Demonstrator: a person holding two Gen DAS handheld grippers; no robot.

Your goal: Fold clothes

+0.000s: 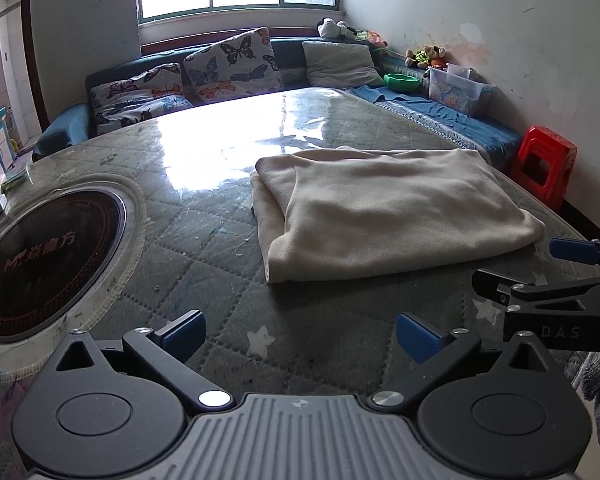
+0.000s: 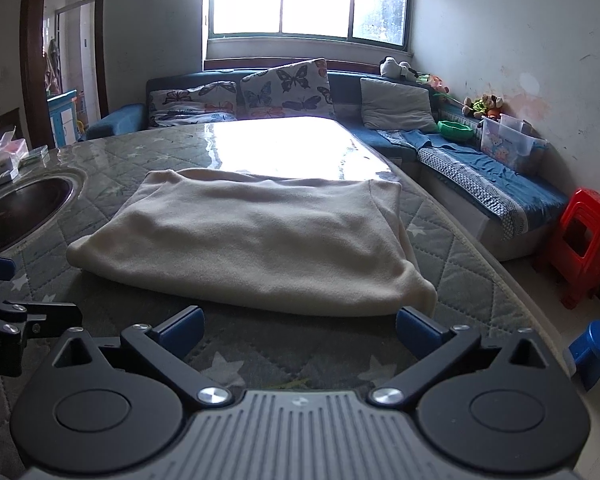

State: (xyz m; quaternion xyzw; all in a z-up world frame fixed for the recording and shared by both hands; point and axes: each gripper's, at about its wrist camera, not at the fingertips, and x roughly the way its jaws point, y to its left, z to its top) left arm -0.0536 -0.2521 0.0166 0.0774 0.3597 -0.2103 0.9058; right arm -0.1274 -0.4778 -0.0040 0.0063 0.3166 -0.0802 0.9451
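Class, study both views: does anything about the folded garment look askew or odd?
Mostly tidy. The cream garment lies folded on the quilted table, but an under layer pokes out along its left edge, so the edges don't line up.

Daylight pours in through the window (image 2: pixel 306 0) at the far wall, so bright the panes wash out to plain white. It throws a hard white glare patch across the glossy bench (image 1: pixel 204 152), and that sheen hides the quilted pattern there. The near part of the room sits dimmer, with soft shadow under the folded cream cloth (image 2: pixel 252 240). Both views bend strongly at the rim, with black corners, and the walls curve. Focus is fairly sharp throughout.
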